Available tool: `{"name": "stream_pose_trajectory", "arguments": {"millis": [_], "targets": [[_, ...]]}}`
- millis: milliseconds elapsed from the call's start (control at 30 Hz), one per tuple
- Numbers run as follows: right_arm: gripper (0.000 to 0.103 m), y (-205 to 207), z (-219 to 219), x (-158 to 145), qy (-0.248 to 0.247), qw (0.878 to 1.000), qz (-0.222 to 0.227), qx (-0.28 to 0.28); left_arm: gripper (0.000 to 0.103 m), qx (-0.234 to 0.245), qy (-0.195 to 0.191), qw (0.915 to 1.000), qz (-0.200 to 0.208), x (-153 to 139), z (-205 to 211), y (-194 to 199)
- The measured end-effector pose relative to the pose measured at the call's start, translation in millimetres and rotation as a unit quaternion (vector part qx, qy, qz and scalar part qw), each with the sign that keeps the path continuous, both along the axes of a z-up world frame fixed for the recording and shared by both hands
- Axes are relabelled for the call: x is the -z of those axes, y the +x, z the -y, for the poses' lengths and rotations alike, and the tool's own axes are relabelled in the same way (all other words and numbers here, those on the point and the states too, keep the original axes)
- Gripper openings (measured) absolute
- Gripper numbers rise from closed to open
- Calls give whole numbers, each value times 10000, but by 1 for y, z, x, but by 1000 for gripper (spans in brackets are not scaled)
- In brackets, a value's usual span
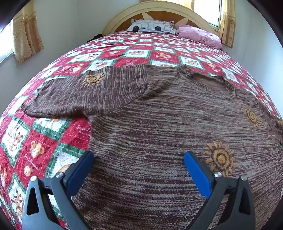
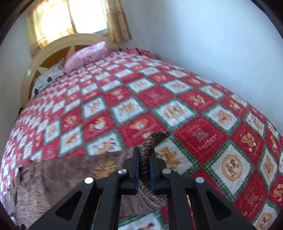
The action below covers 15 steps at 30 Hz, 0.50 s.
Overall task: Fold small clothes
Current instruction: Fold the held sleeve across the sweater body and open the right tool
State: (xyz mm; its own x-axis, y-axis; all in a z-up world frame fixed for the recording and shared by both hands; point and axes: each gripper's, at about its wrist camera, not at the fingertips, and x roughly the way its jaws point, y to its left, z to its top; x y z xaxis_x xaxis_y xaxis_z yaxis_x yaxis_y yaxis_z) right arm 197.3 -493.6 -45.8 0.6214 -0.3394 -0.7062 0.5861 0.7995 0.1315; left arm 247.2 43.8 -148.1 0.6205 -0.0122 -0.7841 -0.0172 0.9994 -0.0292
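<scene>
— How far along are you with the brown knitted sweater [image 1: 159, 123]?

— Barely started, I'd judge. It lies spread flat on the checked bedspread [image 1: 44, 134], neck opening toward the headboard [image 1: 159, 10]. In my left view one sleeve [image 1: 84, 93] is stretched straight out to the side, not folded in, and the body shows no fold that I can see.

— What are your tools doing?

— My left gripper [image 1: 138, 164] hangs over the lower body of the sweater with its blue pads spread wide; nothing is between them. My right gripper [image 2: 144, 159] is pressed together on a bunched strip of the knit [image 2: 150, 141], which stands up past the fingertips. I take it for the other sleeve's end or a side edge, but I cannot tell which.

— So what's left?

— Nearly everything: bring the pinched part across the body, fold the far sleeve in, then double the body over. The right view is blurred, so I can't judge how the rest of the fabric drapes there.

— Anything else on the bed?

— Only a pink pillow [image 1: 199, 36] and a patterned one [image 1: 152, 26] by the headboard, well apart from the sweater.
</scene>
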Motion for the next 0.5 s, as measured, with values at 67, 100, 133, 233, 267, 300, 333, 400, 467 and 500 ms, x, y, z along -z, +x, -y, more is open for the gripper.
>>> {"name": "stream_pose_trajectory", "arguments": {"millis": [67, 100, 133, 233, 267, 300, 333, 400, 467, 500], "targets": [[9, 2, -20, -15, -65, 9997, 132, -171, 103, 2, -21, 10000, 9, 0, -1, 0], [9, 5, -39, -24, -103, 9992, 214, -329, 103, 4, -46, 10000, 19, 0, -2, -1], [9, 8, -52, -29, -127, 9986, 244, -446, 103, 6, -63, 10000, 27, 0, -2, -1], [9, 21, -110, -40, -211, 9951, 332, -905, 103, 11, -163, 9998, 60, -1, -5, -2], [9, 26, -128, -41, -220, 9937, 346, -1046, 103, 9, -182, 9998, 68, -1, -6, -3], [9, 32, -150, -41, -206, 9918, 366, -1208, 103, 11, -215, 9997, 79, -1, -7, -3], [9, 39, -175, -38, -167, 9892, 396, -1404, 103, 13, -238, 9997, 87, -1, -7, -3], [9, 54, -222, -29, -190, 9831, 400, -1775, 103, 16, -269, 9996, 100, -1, -7, -3], [9, 68, -259, -16, -252, 9783, 321, -2029, 103, 21, -308, 9995, 110, -2, -8, -3], [9, 75, -279, -7, -220, 9757, 247, -2164, 103, 21, -323, 9994, 115, -1, -8, -3]]}}
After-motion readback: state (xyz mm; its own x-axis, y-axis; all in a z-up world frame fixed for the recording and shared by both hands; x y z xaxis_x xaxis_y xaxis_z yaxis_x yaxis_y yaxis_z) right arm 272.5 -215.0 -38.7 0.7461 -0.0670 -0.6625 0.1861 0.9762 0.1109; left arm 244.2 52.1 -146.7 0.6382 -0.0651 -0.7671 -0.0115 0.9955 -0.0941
